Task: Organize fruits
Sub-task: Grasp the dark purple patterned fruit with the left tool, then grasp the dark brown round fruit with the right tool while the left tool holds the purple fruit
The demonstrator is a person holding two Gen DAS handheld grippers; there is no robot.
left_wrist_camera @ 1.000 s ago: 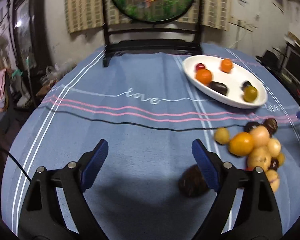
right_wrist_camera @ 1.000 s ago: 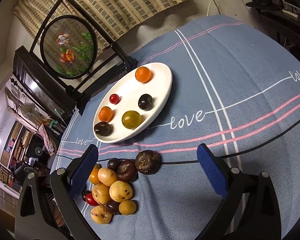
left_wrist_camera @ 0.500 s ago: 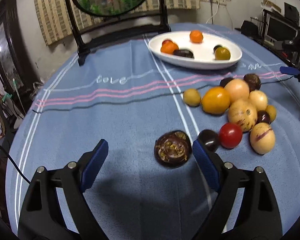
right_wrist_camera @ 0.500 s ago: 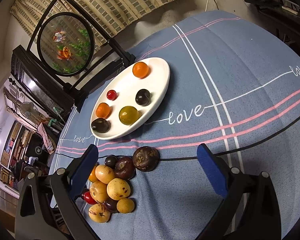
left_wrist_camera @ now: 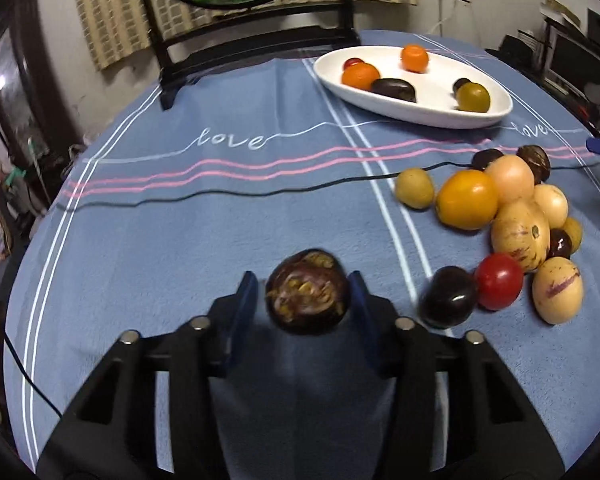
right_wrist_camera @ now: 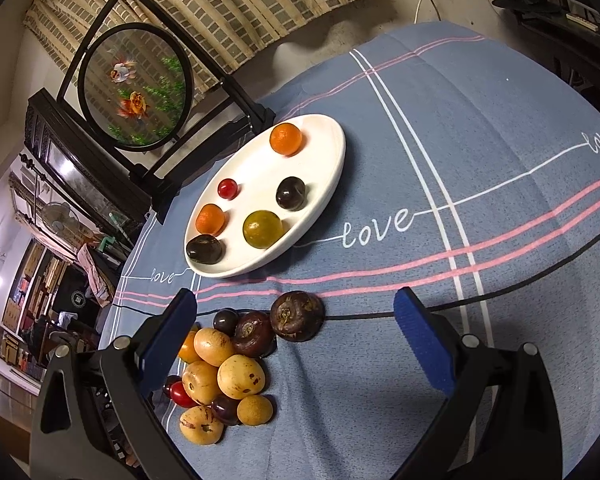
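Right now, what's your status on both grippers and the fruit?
Left gripper just closed on the dark purple fruit. Right gripper open, empty, above the fruit pile. White plate holds six fruits; path looks clear.

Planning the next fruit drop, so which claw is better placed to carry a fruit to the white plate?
Left. The left claw has just been closing around a dark purple fruit. The right claw hangs open and empty above the fruit pile.

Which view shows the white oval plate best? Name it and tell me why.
The right wrist view: it looks down on the white oval plate, so the whole rim and all six fruits on it show, well apart. The left wrist view shows the plate low and foreshortened, far across the blue cloth, with some fruits overlapping.
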